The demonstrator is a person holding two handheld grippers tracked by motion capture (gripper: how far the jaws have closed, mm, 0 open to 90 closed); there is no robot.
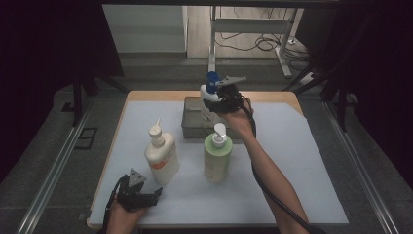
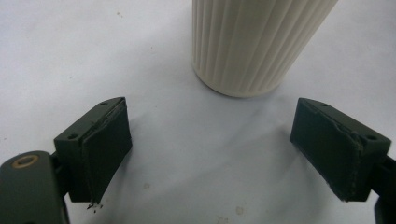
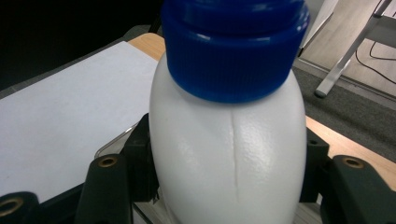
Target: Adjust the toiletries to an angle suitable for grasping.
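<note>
My right gripper (image 1: 214, 100) is shut on a white bottle with a blue cap (image 1: 210, 84), holding it upright over the grey tray (image 1: 191, 122) at the back of the table. In the right gripper view both pads press the sides of the white bottle (image 3: 229, 154). My left gripper (image 1: 157, 193) rests near the table's front left edge with its jaws wide apart and nothing between them. Just beyond it stands a ribbed cream bottle (image 2: 254, 42), the cream pump bottle with an orange label (image 1: 161, 156) in the high view.
A green pump bottle (image 1: 217, 156) stands in the middle of the white table cover (image 1: 302, 161), in front of the tray. A person's right forearm (image 1: 272, 180) reaches diagonally across the table. Beyond the far edge stands a metal frame on the floor.
</note>
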